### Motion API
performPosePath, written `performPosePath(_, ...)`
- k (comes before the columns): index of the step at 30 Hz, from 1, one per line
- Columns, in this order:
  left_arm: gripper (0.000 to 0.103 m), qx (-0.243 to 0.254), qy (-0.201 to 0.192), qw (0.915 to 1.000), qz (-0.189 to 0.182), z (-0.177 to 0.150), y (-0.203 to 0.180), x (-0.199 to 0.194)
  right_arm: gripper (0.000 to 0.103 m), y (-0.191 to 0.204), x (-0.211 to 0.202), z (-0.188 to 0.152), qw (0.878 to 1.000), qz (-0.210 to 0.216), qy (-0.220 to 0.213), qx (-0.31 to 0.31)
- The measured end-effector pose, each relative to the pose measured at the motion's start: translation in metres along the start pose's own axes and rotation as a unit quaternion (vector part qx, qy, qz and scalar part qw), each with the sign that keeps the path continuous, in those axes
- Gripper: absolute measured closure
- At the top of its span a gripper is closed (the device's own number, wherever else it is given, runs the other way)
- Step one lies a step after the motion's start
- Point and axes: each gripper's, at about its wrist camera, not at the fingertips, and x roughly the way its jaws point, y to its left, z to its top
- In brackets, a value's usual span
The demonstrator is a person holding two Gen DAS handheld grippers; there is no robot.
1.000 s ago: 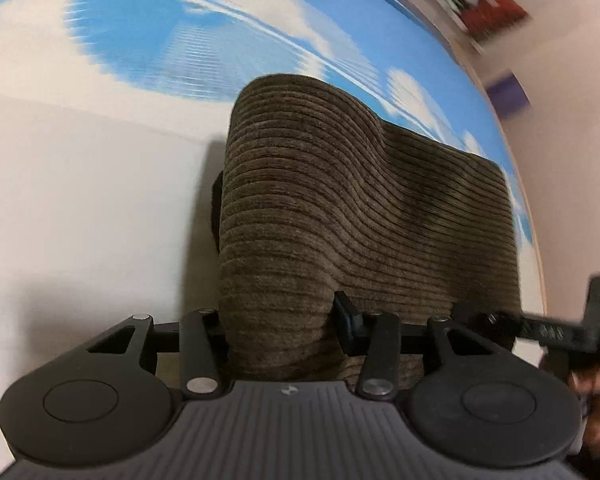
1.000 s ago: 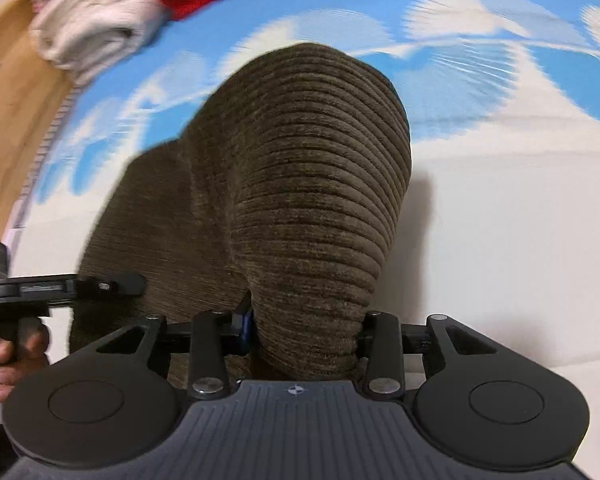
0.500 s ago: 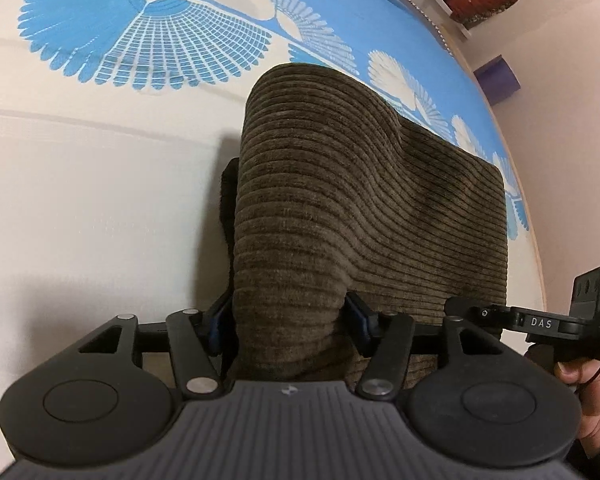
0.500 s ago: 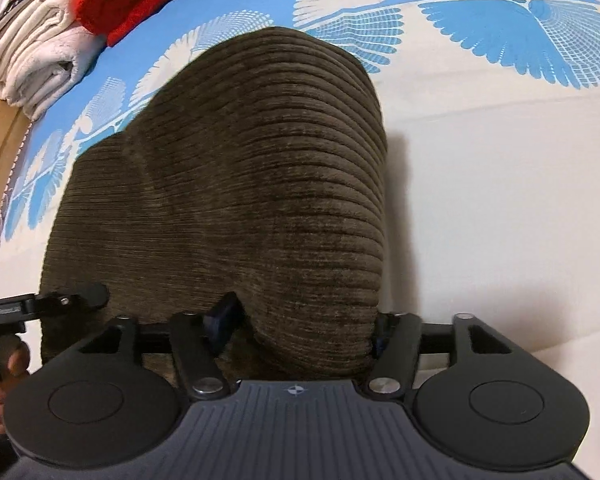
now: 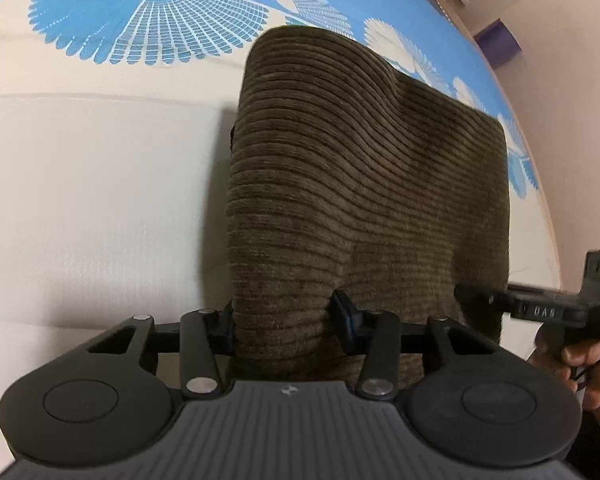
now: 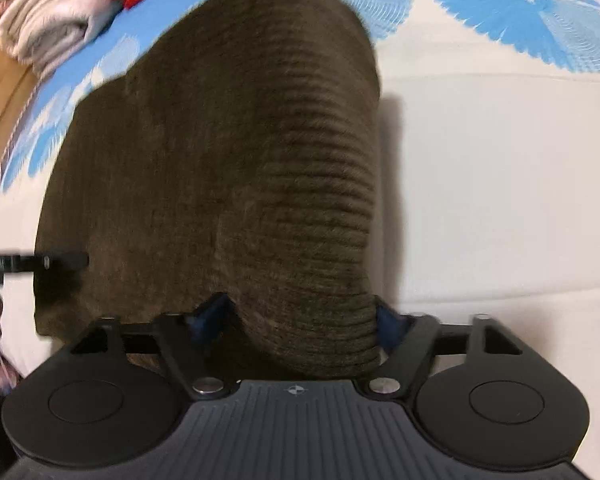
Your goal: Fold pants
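Both grippers, the left gripper (image 5: 286, 322) and the right gripper (image 6: 300, 320), have just been closing and pinch the brown corduroy pants (image 5: 364, 184) on the bed (image 5: 92, 200).

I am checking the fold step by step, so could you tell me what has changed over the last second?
Both grippers carried the brown corduroy pants further across the blue and white sheet, so the folded edge now reaches deeper into the fan pattern. The jaws of the left gripper and the right gripper opened and have just been closing again, with cloth between them. Unchanged: each holds a bunched end, and the folded laundry stays put.
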Motion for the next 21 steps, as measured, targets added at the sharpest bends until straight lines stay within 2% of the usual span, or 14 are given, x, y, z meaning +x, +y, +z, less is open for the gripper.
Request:
performPosePath(3,0.050,-0.014,0.001,0.9999,0.004,-0.006,0.002,-0.003,0.053,0.008,-0.003,0.001,0.999,-0.012,-0.032,-0.035)
performPosePath(6,0.032,-0.010,-0.007,0.9992,0.037,-0.012,-0.003,-0.007,0.052,0.012,-0.010,0.008,0.997,-0.028,-0.067,-0.032)
performPosePath(8,0.031,-0.002,-0.020,0.9982,0.057,-0.014,-0.009,-0.015,0.049,0.012,-0.013,0.010,0.996,-0.049,-0.070,-0.019)
performPosePath(11,0.037,0.018,-0.077,0.9938,0.079,-0.015,-0.024,-0.040,0.050,0.022,-0.029,0.009,0.990,-0.094,-0.096,-0.037)
performPosePath(14,0.042,0.068,-0.120,0.9862,0.091,-0.022,-0.043,-0.061,0.049,0.033,-0.041,0.004,0.985,-0.104,-0.115,-0.080)
performPosePath(17,0.051,0.139,-0.143,0.9740,0.108,-0.031,-0.063,-0.068,0.049,0.040,-0.034,-0.004,0.980,-0.120,-0.090,-0.127)
performPosePath(19,0.056,0.190,-0.135,0.9675,0.097,-0.039,-0.076,-0.064,0.049,0.043,-0.029,-0.008,0.976,-0.131,-0.086,-0.154)
performPosePath(21,0.057,0.251,-0.097,0.9588,0.091,-0.052,-0.088,-0.051,0.049,0.044,-0.032,-0.008,0.969,-0.145,-0.102,-0.173)
